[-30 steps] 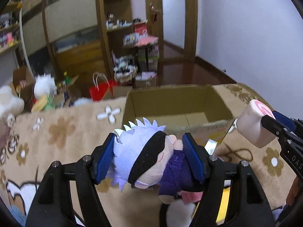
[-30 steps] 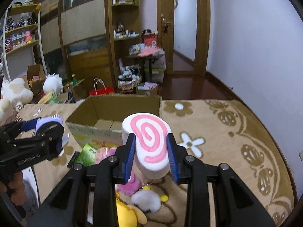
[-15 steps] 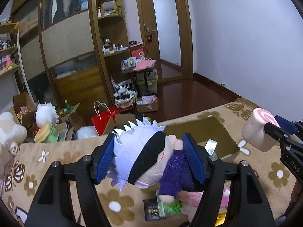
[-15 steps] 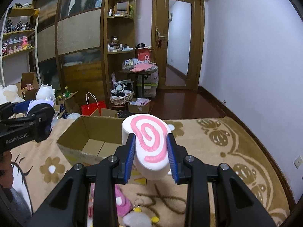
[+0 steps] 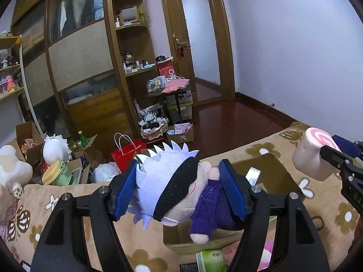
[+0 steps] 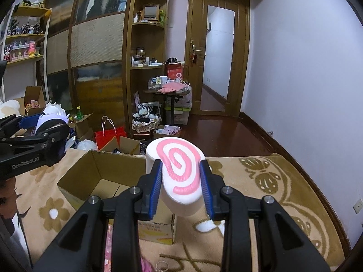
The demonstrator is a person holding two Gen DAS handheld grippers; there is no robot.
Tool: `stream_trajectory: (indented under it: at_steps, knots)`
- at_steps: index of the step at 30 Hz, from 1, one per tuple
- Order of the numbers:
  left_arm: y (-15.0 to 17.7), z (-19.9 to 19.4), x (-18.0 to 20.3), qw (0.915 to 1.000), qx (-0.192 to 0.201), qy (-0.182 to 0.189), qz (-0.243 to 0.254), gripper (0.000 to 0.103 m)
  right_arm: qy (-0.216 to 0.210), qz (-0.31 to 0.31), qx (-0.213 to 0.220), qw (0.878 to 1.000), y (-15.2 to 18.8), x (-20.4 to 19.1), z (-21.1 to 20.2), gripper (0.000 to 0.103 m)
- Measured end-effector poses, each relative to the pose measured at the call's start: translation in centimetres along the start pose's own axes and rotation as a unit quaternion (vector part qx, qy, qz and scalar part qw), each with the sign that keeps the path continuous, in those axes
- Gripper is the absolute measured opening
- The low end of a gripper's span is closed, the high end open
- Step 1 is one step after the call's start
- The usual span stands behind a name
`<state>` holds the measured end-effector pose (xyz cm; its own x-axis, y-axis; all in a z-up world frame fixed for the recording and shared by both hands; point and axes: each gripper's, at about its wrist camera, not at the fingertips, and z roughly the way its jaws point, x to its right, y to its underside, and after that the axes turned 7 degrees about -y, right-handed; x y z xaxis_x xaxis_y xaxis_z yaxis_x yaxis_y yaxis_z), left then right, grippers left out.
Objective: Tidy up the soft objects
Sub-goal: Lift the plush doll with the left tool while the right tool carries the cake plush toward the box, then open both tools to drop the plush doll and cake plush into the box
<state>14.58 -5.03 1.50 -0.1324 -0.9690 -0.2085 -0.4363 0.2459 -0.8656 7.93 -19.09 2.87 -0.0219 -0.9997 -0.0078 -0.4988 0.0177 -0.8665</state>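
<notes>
My left gripper (image 5: pixel 179 190) is shut on a plush doll (image 5: pixel 172 185) with spiky pale-lilac hair, a black blindfold and a purple outfit, held up above the brown cardboard box (image 5: pixel 267 170). My right gripper (image 6: pixel 181 184) is shut on a white roll-shaped plush with a pink swirl (image 6: pixel 179 172), held over the right end of the open cardboard box (image 6: pixel 97 172). In the left wrist view the swirl plush (image 5: pixel 310 151) and right gripper (image 5: pixel 340 156) show at the right edge. In the right wrist view the left gripper (image 6: pixel 34 133) with the doll shows at the left.
The box stands on a beige flowered blanket (image 6: pixel 261 176). Small plush toys and a green packet (image 5: pixel 211 260) lie on the blanket in front of the box. Beyond the edge are a red bag (image 5: pixel 127 151), open cartons with toys (image 5: pixel 56 158), shelves and dark wood floor (image 5: pixel 238 122).
Both grippers have risen with their plush toys, so the box sits lower in both views and is partly hidden. Both grips stay as they were.
</notes>
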Motion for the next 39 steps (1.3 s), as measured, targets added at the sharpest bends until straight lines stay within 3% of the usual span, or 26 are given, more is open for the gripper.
stream_trajectory:
  at_steps: [18,33,37,39]
  knots:
    - [2.8,5.4,0.8,0.9966,-0.069,0.046,0.000,0.074,-0.050,0.011,-0.038,0.998,2.2,-0.5,5.2,0.035]
    - [4.0,6.2,1.3,0.9936,-0.098,0.057,0.004,0.081,-0.082,0.019,-0.051,0.995,3.2,-0.9,5.2,0.043]
    - [4.0,5.9,1.4,0.9937,-0.095,0.058,0.009,0.094,-0.082,0.021,-0.051,0.995,3.3,-0.9,5.1,0.046]
    - [4.0,5.7,1.5,0.9944,-0.091,0.052,0.011,0.095,-0.082,0.023,-0.050,0.995,3.3,-0.7,5.0,0.051]
